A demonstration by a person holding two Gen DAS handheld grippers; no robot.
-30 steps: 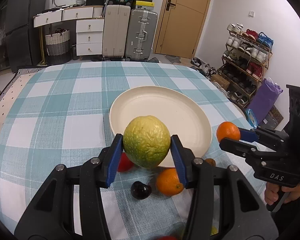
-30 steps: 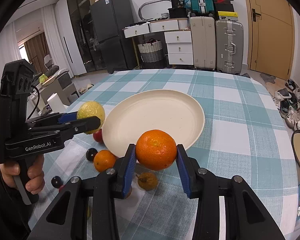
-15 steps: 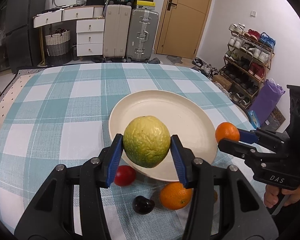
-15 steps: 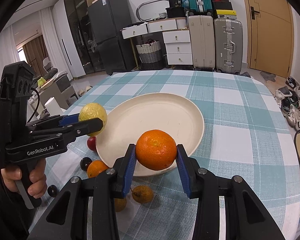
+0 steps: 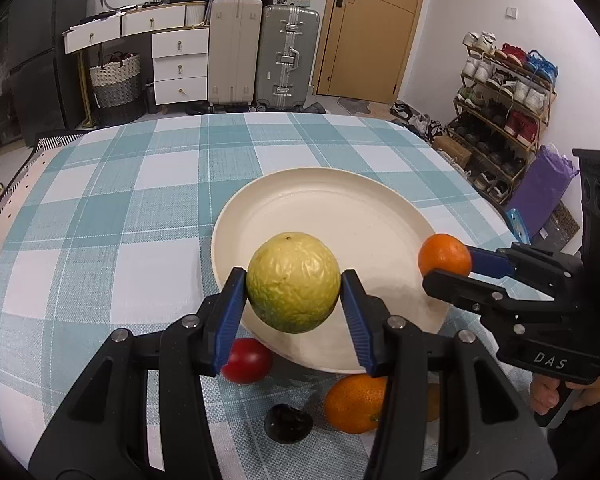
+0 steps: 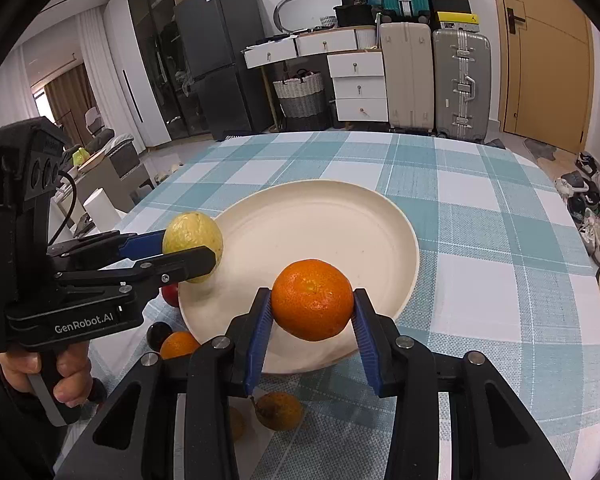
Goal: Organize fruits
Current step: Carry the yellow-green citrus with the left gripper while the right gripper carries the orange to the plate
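Over the plate's (image 5: 260,216) near rim: left claw (image 5: 294,300) clamped on a yellow-green fruit (image 5: 293,282), right claw (image 6: 312,322) clamped on an orange (image 6: 312,299), both held clear of the plate. On the checked surface (image 5: 100,240) beside the rim: red fruit (image 5: 247,361), dark fruit (image 5: 288,424), second orange (image 5: 354,403), brown fruit (image 6: 279,411).

I read a home: behind teal-checked tablecloth (image 5: 140,208), hard-shell suitcases (image 5: 260,56), white drawer unit (image 5: 180,68), loaded shoe rack (image 5: 504,92), dark fridge (image 6: 208,68).
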